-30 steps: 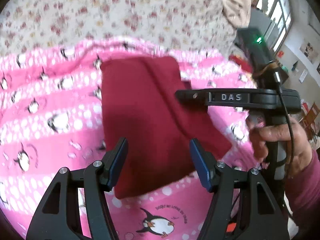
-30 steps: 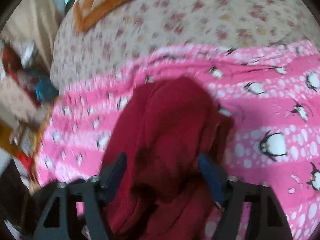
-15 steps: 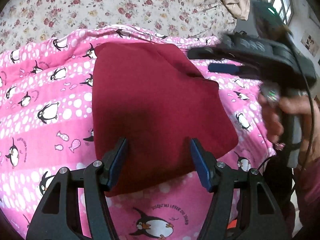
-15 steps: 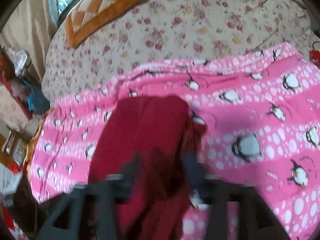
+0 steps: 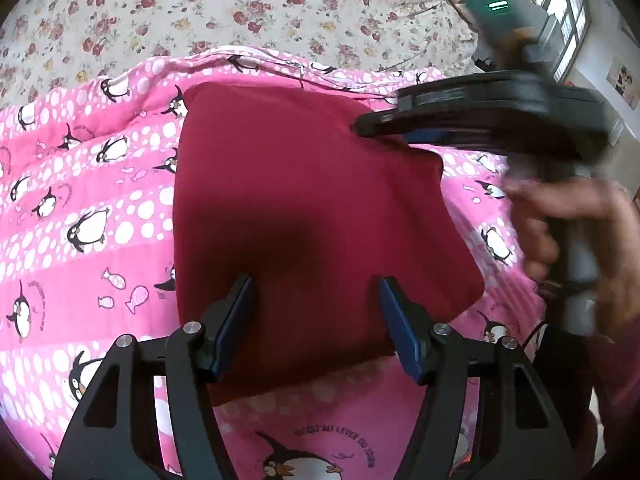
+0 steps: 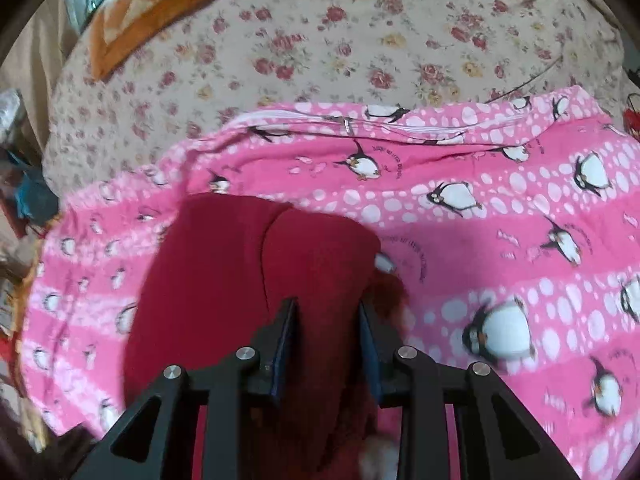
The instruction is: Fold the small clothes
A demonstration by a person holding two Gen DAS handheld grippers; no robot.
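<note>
We see a red cloth [image 5: 304, 216] lying folded on the pink penguin blanket [image 5: 92, 208], which lies on a flowery sheet [image 5: 240, 4]. Our left gripper [image 5: 316, 320] hangs wide open over the cloth's near edge, holding nothing. Our right gripper [image 6: 328, 340] is closing, with a fold of the cloth between its pads.

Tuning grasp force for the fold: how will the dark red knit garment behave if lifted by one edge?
The dark red knit garment probably goes floppy: it drapes flat on the pink penguin-print blanket with soft, rounded folds. It probably bunches: fabric gathers between the closing jaws of the right gripper. It likely drags on the fleecy blanket rather than slides.
</note>
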